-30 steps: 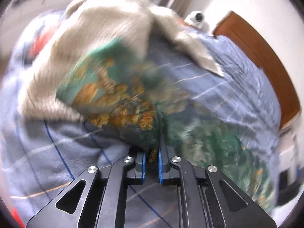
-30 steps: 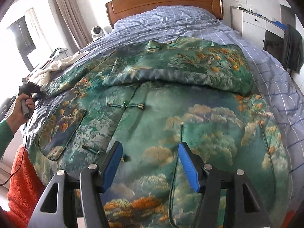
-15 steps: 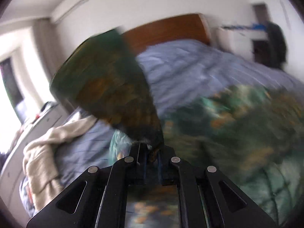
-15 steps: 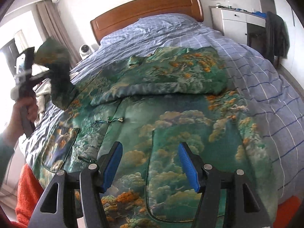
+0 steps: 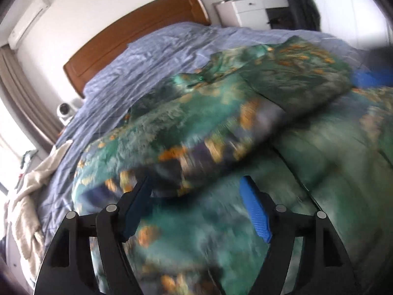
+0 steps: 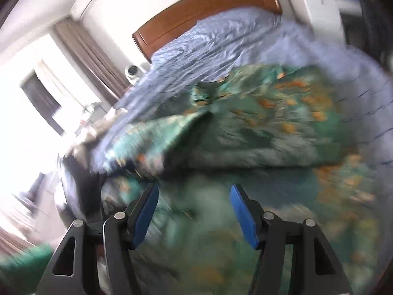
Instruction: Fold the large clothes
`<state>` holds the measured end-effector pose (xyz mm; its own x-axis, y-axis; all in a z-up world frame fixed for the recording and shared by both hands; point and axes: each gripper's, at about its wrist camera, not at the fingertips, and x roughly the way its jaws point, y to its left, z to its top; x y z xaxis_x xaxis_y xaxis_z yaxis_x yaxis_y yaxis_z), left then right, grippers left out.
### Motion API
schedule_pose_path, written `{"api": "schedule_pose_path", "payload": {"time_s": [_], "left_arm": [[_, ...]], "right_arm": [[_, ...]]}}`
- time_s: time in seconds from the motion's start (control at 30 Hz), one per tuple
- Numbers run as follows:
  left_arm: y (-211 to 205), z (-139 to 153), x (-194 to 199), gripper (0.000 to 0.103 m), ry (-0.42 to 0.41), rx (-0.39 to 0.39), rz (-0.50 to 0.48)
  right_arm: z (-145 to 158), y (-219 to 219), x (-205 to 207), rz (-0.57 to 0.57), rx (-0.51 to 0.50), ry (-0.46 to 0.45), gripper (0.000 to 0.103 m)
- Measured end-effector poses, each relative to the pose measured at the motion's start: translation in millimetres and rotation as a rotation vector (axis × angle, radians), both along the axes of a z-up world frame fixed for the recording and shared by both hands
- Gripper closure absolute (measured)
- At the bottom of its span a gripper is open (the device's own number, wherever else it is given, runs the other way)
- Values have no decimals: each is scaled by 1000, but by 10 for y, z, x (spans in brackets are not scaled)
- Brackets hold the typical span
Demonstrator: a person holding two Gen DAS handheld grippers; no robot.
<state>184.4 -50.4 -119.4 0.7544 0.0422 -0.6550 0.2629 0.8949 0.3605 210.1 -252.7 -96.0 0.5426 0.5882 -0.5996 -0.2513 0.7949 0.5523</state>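
Left gripper (image 5: 196, 204): jaws stand wide apart, blue pads visible on both fingers, nothing held between them. It hangs just above the green patterned garment (image 5: 245, 127), which fills the lower and middle part of the left wrist view. A sleeve (image 5: 196, 145) of the garment lies folded across the garment's body, its cuff end just ahead of the left finger; contact between finger and cloth cannot be told because of blur.

Right gripper (image 6: 194, 211): jaws likewise wide apart, nothing between the pads. It is positioned over the lower part of the garment (image 6: 270, 127). The right wrist view is heavily smeared, so fine detail of the cloth is unreadable.

Location of garment: spread on the bed, on top of a blue checked bedspread (image 5: 147, 64), collar end toward the wooden headboard (image 5: 137, 34). The upper portion shows a second fold lying across the chest area.

Surroundings: a cream knitted item (image 5: 24, 196) lies at the left edge of the bed. A small white round device (image 5: 64, 110) stands near the headboard corner. A white cabinet (image 5: 250, 9) stands to the right of the headboard, with a dark garment (image 5: 302, 7) hanging beside it
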Motion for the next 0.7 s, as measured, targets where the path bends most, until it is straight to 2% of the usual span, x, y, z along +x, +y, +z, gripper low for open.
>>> {"api": "schedule_pose_path", "payload": {"time_s": [0.1, 0.13, 0.3, 0.37, 0.4, 0.47, 0.6, 0.7], "left_arm": [[120, -1, -209, 27, 25, -46, 8], [186, 11, -260, 27, 32, -66, 20], [475, 14, -430, 26, 61, -157, 98], [586, 11, -474, 25, 71, -184, 132], [613, -2, -481, 25, 75, -194, 144], [683, 25, -481, 25, 82, -218, 161], [841, 168, -477, 25, 68, -277, 191], [953, 203, -386, 25, 77, -318, 220]], "right_arm": [[-138, 60, 464, 8, 162, 108, 40], [-177, 112, 581, 20, 187, 129, 40], [-418, 502, 932, 63, 197, 241, 39], [-479, 724, 980, 108, 186, 257, 55], [-469, 836, 1009, 129, 148, 255, 84], [-322, 1003, 1087, 146, 41, 221, 86], [345, 884, 1252, 106, -58, 31, 86], [505, 709, 1364, 55, -151, -1, 86]]}}
